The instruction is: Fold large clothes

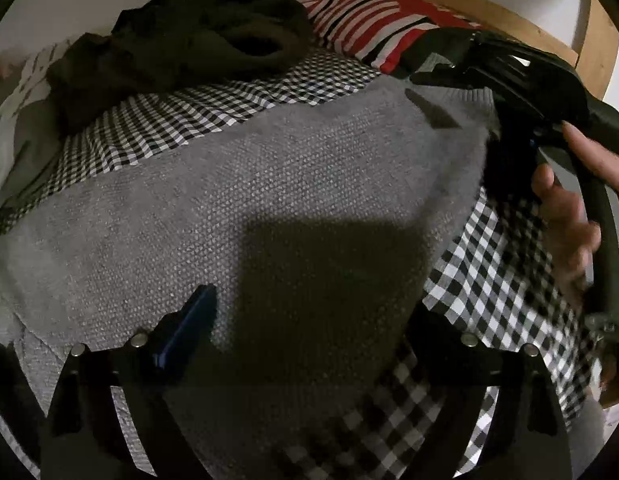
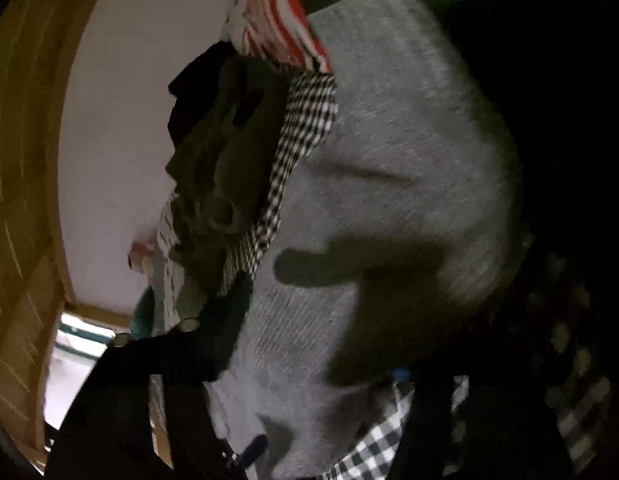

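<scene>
Both my tools over the grey knit sweater on the bed.

My left tool [image 1: 309, 320] hangs with its fingers spread wide, nothing between them, pointing down at the grey sweater [image 1: 237, 200]; its shadow falls square on the knit. My right tool [image 2: 309, 340] is rolled on its side, jaws partly apart with the sweater [image 2: 409, 140] between them; blur and dark keep me from telling whether the pads press the cloth. From the left view the right tool [image 1: 449, 76] sits at the sweater's far ribbed edge, a hand [image 1: 569, 200] on its grip. The sweater is a coarse, pebbly grey knit, spread flat over a black-and-white checked cloth [image 1: 501, 280]. Beyond lie a heap of dark garments [image 1: 181, 40], a red-striped cloth [image 1: 369, 20] and a wooden frame [image 1: 509, 12]. I see no readable writing.
</scene>
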A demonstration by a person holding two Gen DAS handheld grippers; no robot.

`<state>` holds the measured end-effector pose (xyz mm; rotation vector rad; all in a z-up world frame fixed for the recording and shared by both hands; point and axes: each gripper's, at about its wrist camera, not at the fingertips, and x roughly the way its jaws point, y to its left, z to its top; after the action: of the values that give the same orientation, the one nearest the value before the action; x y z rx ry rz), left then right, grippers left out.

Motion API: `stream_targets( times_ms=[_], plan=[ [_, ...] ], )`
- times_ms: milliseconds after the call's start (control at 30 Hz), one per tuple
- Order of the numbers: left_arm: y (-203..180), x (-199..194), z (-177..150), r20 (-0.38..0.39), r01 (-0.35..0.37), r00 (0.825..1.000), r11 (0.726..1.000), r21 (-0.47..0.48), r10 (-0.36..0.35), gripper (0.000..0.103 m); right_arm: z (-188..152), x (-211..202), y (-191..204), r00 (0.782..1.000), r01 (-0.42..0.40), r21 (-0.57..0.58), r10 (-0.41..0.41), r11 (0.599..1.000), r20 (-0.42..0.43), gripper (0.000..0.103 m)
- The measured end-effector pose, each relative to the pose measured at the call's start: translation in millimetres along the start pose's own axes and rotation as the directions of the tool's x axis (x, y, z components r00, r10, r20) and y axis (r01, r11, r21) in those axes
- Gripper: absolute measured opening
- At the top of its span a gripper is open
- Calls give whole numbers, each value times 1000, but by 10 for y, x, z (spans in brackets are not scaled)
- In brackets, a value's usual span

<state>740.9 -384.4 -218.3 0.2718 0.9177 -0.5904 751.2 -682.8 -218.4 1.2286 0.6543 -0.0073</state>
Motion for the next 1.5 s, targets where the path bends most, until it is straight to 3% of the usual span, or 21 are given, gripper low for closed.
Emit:
stream_targets(
  times_ms=[133, 267, 300, 433, 500, 667, 833, 967, 1033, 1100, 1167, 1200, 1267, 1333, 1367, 1400, 1467, 1500],
  plan=[
    [-35, 21, -9, 7, -20, 1000, 1000, 20, 20, 94, 45, 23, -56, 1000, -31, 3, 31, 1000, -2, 25],
    [10, -89, -65, 49, 10, 999, 1000, -1, -10, 94, 26, -33, 11, 997, -76, -32, 77, 997, 4, 15],
    [7, -158, -103, 64, 20, 998, 1000, -10, -19, 94, 9, -92, 83, 992, -126, -60, 127, 990, 16, 13],
    [141, -360, -226, 130, 101, 987, 992, -75, -90, 94, -59, -231, 476, 985, -168, -197, 174, 966, 13, 12],
    [201, -409, -286, 132, 103, 987, 991, -90, -91, 94, -94, -258, 680, 982, -187, -243, 191, 952, -6, 12],
    [349, -552, -410, 124, 73, 991, 991, -114, -59, 94, -343, -252, 1240, 975, -222, -357, 208, 907, -77, 12],
    [842, -1058, -750, 166, -20, 985, 976, -216, 57, 94, -877, -241, 1840, 964, -265, -506, 214, 821, -157, 12],
    [1476, -1552, -1188, 157, -177, 958, 927, -331, 240, 94, -1436, -137, 2324, 951, -305, -600, 201, 739, -236, 12],
    [1919, -1806, -1482, 140, -249, 933, 874, -418, 333, 94, -1766, -27, 2552, 939, -336, -627, 198, 703, -282, 12],
    [2333, -1952, -1731, 95, -344, 896, 813, -469, 434, 94, -2107, 126, 2736, 929, -358, -649, 183, 672, -322, 12],
    [2802, -2072, -1985, 26, -438, 847, 725, -531, 531, 94, -2541, 353, 2876, 916, -380, -673, 154, 635, -372, 12],
    [2970, -2114, -2076, 5, -446, 841, 698, -560, 541, 94, -2832, 509, 2933, 908, -386, -689, 123, 613, -400, 12],
    [3394, -2157, -2327, -54, -424, 857, 644, -637, 512, 94, -3316, 781, 2973, 893, -397, -707, 69, 585, -444, 13],
    [3665, -2101, -2517, -112, -415, 874, 606, -679, 472, 94, -3758, 1025, 2952, 874, -412, -717, 20, 562, -486, 13],
    [3722, -2104, -2622, -108, -394, 887, 611, -687, 450, 94, -3985, 1135, 2923, 863, -417, -721, -8, 553, -505, 13],
    [3714, -2093, -2679, -88, -396, 884, 635, -663, 459, 95, -4203, 1252, 2899, 856, -414, -731, -42, 543, -516, 14],
    [3575, -2004, -2641, -101, -465, 857, 675, -572, 505, 97, -4623, 1466, 2785, 857, -372, -777, -133, 508, -497, 15],
    [3531, -1965, -2617, -106, -489, 846, 681, -545, 523, 97, -4798, 1562, 2698, 856, -354, -794, -170, 494, -488, 15]
  ],
)
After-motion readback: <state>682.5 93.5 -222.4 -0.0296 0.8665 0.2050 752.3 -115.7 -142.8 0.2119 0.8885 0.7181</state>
